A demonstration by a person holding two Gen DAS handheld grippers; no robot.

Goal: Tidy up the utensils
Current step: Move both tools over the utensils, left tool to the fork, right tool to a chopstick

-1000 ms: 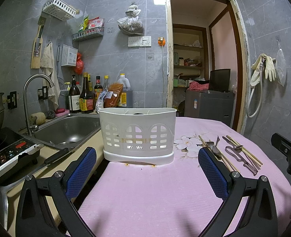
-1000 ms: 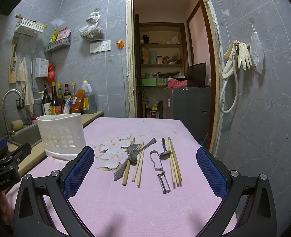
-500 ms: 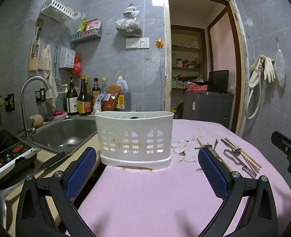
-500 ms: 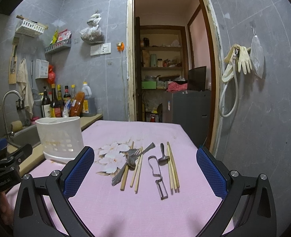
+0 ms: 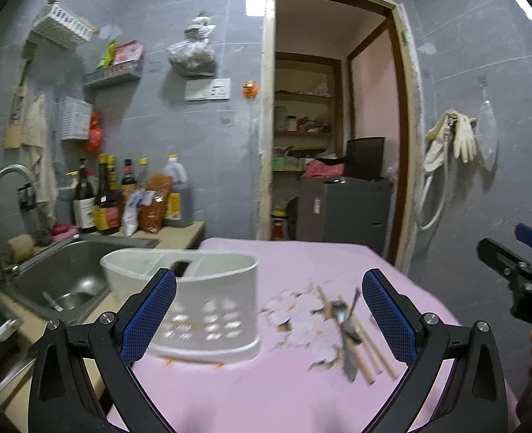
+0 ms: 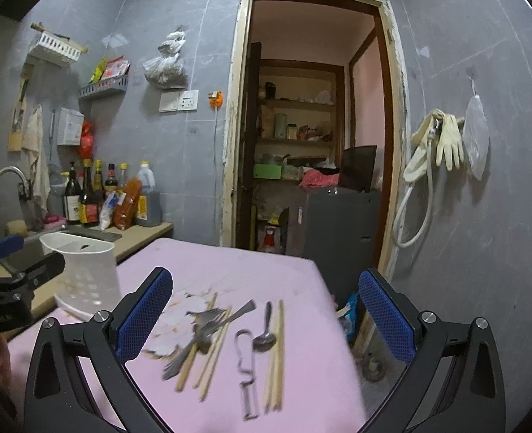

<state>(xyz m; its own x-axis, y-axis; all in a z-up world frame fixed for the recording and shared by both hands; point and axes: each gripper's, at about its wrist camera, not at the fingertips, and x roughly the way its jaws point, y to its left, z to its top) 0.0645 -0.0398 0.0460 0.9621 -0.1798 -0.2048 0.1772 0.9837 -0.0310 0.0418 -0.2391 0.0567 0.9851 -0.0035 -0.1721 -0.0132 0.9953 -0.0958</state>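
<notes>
A white slotted utensil holder (image 5: 200, 306) stands on the pink tablecloth (image 5: 266, 389) near the sink; it also shows in the right wrist view (image 6: 85, 274). Loose utensils lie in a row to its right: forks and a spoon (image 6: 200, 328), wooden chopsticks (image 6: 276, 357), a small spoon (image 6: 266, 335) and a metal peeler (image 6: 246, 364); they show blurred in the left wrist view (image 5: 349, 328). My left gripper (image 5: 266, 317) is open and empty above the cloth in front of the holder. My right gripper (image 6: 264, 324) is open and empty above the utensils.
A steel sink (image 5: 56, 281) with a tap (image 5: 2, 187) lies left of the table. Sauce bottles (image 5: 121, 198) stand on the counter behind it. A doorway (image 6: 309, 144) and a dark cabinet (image 6: 338, 223) are beyond the table's far edge. The table's right edge (image 6: 341, 324) drops to the floor.
Both grippers have risen and tilted down; the holder and utensils now sit lower in view and closer. The left view has swung right. Both stay open.
</notes>
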